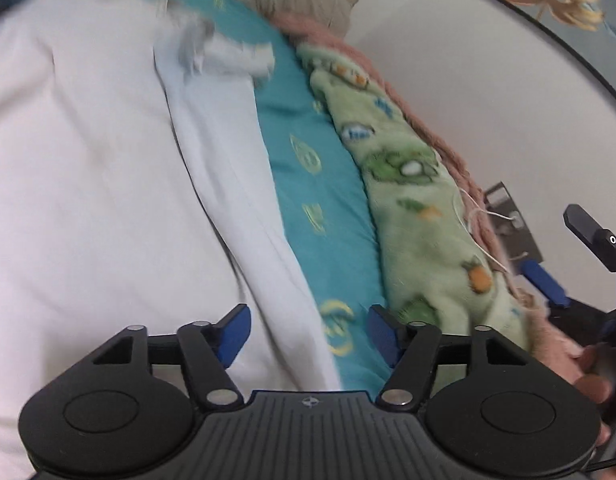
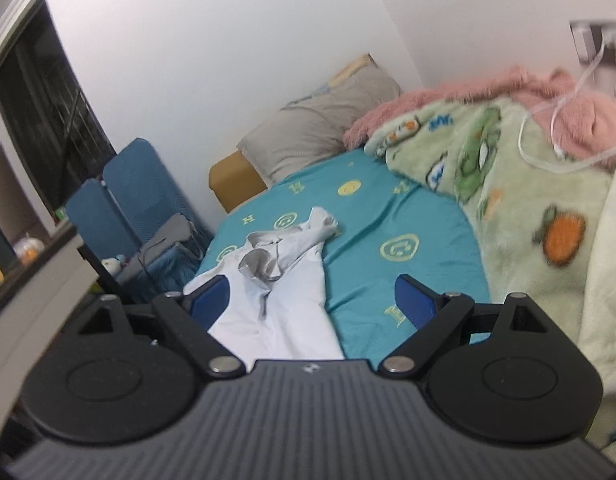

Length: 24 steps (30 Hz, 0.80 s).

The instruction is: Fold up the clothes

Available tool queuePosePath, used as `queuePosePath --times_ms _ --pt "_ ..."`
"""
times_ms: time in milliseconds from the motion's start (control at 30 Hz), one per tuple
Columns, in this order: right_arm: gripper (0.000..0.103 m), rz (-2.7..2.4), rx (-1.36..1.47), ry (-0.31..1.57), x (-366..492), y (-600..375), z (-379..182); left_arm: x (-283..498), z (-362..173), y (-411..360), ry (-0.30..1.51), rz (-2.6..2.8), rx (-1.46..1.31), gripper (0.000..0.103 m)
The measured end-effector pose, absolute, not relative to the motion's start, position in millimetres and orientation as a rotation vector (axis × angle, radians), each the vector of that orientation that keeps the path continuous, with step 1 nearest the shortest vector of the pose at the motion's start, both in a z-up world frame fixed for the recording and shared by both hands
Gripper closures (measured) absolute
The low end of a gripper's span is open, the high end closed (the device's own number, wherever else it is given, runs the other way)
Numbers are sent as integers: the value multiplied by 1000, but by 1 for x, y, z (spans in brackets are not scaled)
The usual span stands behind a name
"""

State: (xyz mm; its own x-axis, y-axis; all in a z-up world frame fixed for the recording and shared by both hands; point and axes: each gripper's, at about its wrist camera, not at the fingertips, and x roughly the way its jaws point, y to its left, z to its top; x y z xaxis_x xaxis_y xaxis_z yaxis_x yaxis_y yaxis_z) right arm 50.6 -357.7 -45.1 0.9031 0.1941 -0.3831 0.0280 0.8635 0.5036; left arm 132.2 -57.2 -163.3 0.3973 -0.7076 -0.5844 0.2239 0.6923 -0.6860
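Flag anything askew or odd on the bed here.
The white shirt lies rumpled on the teal sheet, collar bunched and one sleeve twisted, not flat for folding. Both grippers, left and right, are open, holding nothing.

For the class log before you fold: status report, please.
Left gripper open, empty. Right gripper open, empty. White shirt lies crumpled on the teal sheet, unfolded. Green blanket heaped alongside, apart from it.

The garment (image 2: 276,280) is plain white with a grey inner collar. The bed sheet (image 2: 388,216) is teal, printed with yellow smiley faces and letters. At 2 o'clock the blanket (image 2: 508,184) is pale green with green and orange cartoon motifs; behind it lies fluffy pink fabric (image 2: 448,100). The pillow (image 2: 320,124) is beige.
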Motion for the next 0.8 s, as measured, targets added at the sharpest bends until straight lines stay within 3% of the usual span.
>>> queuePosePath --times_ms 133,300,400,533,633,700,733,800 --pt "12 112 568 481 55 -362 -55 137 -191 -84 1098 -632 -540 47" --pt "12 134 610 512 60 -365 -64 132 -193 -98 1071 -760 -540 51" --pt "12 143 637 508 60 -368 -65 130 -190 -102 1052 -822 -563 50" --pt "12 133 651 520 62 -369 -67 131 -207 -105 1158 -761 -546 49" --pt "12 134 656 535 64 -368 -70 129 -212 -108 1192 -756 -528 38" --pt "12 130 648 546 66 -366 -72 125 -209 -109 1178 -769 -494 40" --pt "12 127 642 551 67 -364 -72 124 -207 -110 1171 -775 -477 42" --pt "12 124 630 562 69 -362 -73 120 -204 -112 1156 -788 -443 66"
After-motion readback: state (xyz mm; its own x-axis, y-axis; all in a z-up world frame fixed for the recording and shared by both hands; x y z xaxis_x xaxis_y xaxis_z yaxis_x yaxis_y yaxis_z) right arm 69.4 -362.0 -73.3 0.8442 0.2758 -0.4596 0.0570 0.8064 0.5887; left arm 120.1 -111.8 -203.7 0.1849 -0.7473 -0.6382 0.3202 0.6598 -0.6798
